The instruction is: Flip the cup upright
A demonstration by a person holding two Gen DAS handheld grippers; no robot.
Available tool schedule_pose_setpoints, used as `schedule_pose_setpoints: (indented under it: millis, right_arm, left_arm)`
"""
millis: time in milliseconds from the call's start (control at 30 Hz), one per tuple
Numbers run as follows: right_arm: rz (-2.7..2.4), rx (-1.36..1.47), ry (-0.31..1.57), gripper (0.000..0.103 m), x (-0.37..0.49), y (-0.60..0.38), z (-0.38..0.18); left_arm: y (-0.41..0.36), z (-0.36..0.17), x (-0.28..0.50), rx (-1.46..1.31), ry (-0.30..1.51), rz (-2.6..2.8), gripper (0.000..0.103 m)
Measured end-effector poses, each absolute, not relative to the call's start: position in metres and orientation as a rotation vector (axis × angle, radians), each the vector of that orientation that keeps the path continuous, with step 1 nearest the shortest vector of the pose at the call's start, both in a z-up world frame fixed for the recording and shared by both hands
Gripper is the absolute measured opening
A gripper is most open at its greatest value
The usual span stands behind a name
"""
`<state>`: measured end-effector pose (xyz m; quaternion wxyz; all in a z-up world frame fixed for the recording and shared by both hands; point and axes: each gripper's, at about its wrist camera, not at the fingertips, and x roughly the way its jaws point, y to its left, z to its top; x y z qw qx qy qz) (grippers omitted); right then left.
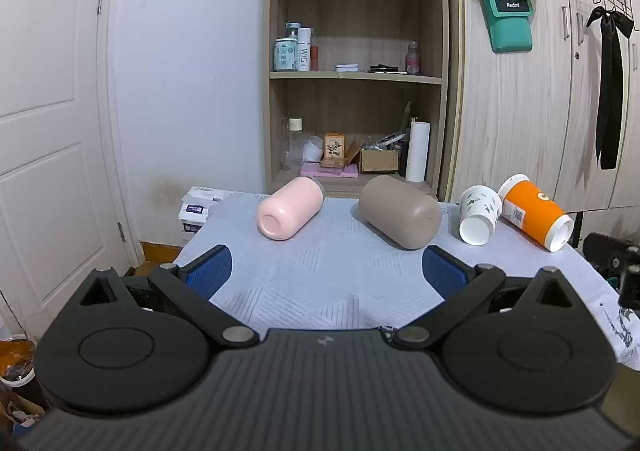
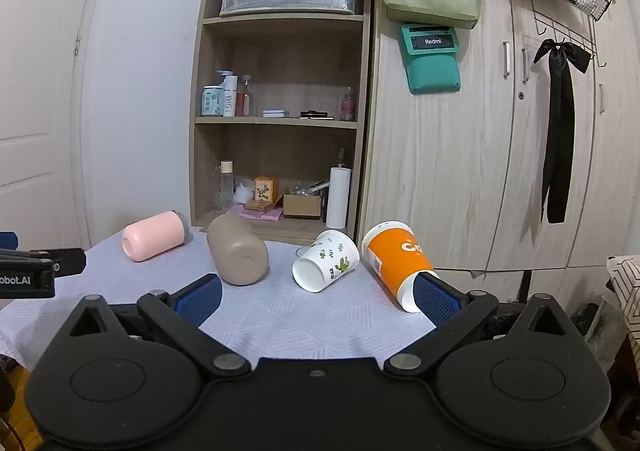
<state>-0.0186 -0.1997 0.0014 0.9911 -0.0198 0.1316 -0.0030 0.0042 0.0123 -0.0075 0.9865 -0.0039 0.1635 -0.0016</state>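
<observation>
Four cups lie on their sides on a table with a pale blue cloth (image 1: pixel 328 283): a pink cup (image 1: pixel 289 208), a taupe cup (image 1: pixel 398 212), a white printed paper cup (image 1: pixel 479 219) and an orange paper cup (image 1: pixel 534 212). The right wrist view shows them too: pink (image 2: pixel 154 241), taupe (image 2: pixel 237 249), white (image 2: pixel 326 261), orange (image 2: pixel 396 261). My left gripper (image 1: pixel 326 271) is open and empty, hovering short of the pink and taupe cups. My right gripper (image 2: pixel 316 297) is open and empty; its right finger (image 2: pixel 434 299) is next to the orange cup's mouth.
A wooden shelf unit (image 1: pixel 356 71) with bottles and boxes stands behind the table. A wardrobe (image 1: pixel 520 111) is to the right, a white door (image 1: pixel 48 131) to the left. Tissue packs (image 1: pixel 196 207) sit at the table's far left corner. The left gripper's body shows in the right wrist view (image 2: pixel 28 271).
</observation>
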Motion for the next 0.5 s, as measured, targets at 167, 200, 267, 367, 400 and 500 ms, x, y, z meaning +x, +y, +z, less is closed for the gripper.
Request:
schedule_pose_setpoints:
  millis: [167, 200, 267, 367, 400, 500]
  right_arm:
    - [-0.011, -0.048, 0.263, 0.103, -0.021, -0.196, 0.002]
    - [-0.007, -0.050, 0.264, 0.103, -0.021, -0.196, 0.002]
    - [-0.003, -0.051, 0.265, 0.103, -0.021, -0.196, 0.003]
    - [0.009, -0.057, 0.258, 0.103, -0.019, -0.193, 0.002]
    - [0.014, -0.061, 0.254, 0.103, -0.020, -0.193, 0.002]
    - [0.016, -0.076, 0.243, 0.103, -0.020, -0.188, 0.001]
  left_arm:
    - [0.015, -0.011, 0.005, 0.002, 0.322, 0.007, 0.103]
    - [0.016, -0.012, 0.005, 0.003, 0.325, 0.004, 0.103]
    - [0.018, -0.013, 0.006, 0.001, 0.332, 0.006, 0.103]
    - [0.022, -0.015, 0.007, -0.005, 0.332, 0.011, 0.103]
    - [0.023, -0.015, 0.008, -0.010, 0.332, 0.010, 0.103]
    - [0.023, -0.015, 0.009, -0.022, 0.335, -0.004, 0.103]
